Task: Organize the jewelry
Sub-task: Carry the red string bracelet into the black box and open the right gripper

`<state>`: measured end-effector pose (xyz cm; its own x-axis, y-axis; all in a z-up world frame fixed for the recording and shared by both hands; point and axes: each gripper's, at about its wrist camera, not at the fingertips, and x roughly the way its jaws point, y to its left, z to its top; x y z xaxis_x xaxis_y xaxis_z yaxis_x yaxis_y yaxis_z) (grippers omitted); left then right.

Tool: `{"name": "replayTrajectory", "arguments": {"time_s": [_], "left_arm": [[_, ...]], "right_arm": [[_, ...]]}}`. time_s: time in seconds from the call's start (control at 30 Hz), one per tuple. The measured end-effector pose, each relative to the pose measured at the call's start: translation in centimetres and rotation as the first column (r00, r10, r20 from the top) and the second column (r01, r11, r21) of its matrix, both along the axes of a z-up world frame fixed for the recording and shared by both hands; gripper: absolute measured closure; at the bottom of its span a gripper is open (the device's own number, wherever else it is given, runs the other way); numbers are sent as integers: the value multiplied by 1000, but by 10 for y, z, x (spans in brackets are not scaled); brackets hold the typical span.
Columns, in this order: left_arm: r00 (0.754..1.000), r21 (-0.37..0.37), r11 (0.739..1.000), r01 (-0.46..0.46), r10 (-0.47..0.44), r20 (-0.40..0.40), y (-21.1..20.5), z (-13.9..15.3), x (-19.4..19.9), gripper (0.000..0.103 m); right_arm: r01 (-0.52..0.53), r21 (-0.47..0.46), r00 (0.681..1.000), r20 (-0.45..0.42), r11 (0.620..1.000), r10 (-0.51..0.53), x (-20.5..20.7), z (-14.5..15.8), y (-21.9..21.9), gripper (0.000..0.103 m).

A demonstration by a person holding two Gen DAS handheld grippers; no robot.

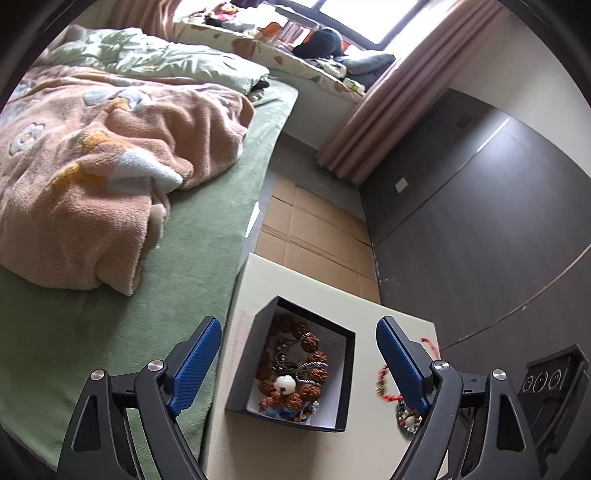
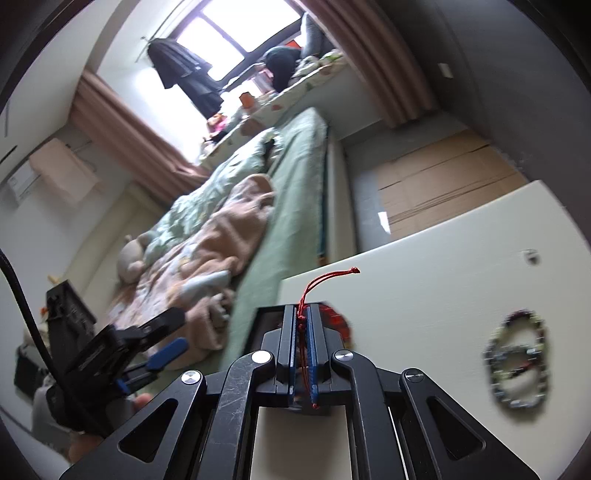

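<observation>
While right tongs (image 2: 303, 345) pinch red cord (image 2: 334, 276), beads (image 1: 295, 369) fill box (image 1: 343, 373).

red cord bracelet (image 2: 303, 332) pinched; beaded bracelets fill box (image 1: 343, 373).

A fluffy pink blanket (image 1: 99, 177) is lying bunched up on the green bed (image 1: 207, 229). Flat cardboard (image 1: 314, 229) is lying on the floor beside the bed, and pink curtains (image 1: 384, 110) are hanging by the bright window (image 2: 225, 33).

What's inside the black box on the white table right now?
The black box holds a brown seed-bead bracelet, a silvery chain and a white bead, piled together. Whatever lies beneath the pile is hidden.
</observation>
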<state>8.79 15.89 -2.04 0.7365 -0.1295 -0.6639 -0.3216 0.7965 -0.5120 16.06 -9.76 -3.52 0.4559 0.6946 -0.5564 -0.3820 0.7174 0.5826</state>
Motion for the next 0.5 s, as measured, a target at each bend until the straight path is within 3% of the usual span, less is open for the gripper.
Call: {"name": "replayTrajectory", "arguments": {"time_s": [0.2,0.23,0.3,0.37,0.5], "left_arm": [[1000,-14,1000,-19,19,6,9,0,-2,16],[1000,-13,1000,-19,19,6,9,0,-2,16],[1000,-10,1000,-13,13,8,8,0,-3,16],[1000,-8,1000,-7,7,11,6,-1,-3,16],[1000,-12,1000,6,-6,15,0,-2,-1,16]], "right_arm": [[-109,30,993,-32,994,110,-8,-10,42,93],[-123,15,991,-47,992,124,-7,-13,46,89],[-130,-13,988,-84,991,129,-4,-21,52,56],[-95,-12,993,-77,995,93,-4,-23,44,51],[-76,41,992,-97,996,80,-2,-20,22,50]]}}
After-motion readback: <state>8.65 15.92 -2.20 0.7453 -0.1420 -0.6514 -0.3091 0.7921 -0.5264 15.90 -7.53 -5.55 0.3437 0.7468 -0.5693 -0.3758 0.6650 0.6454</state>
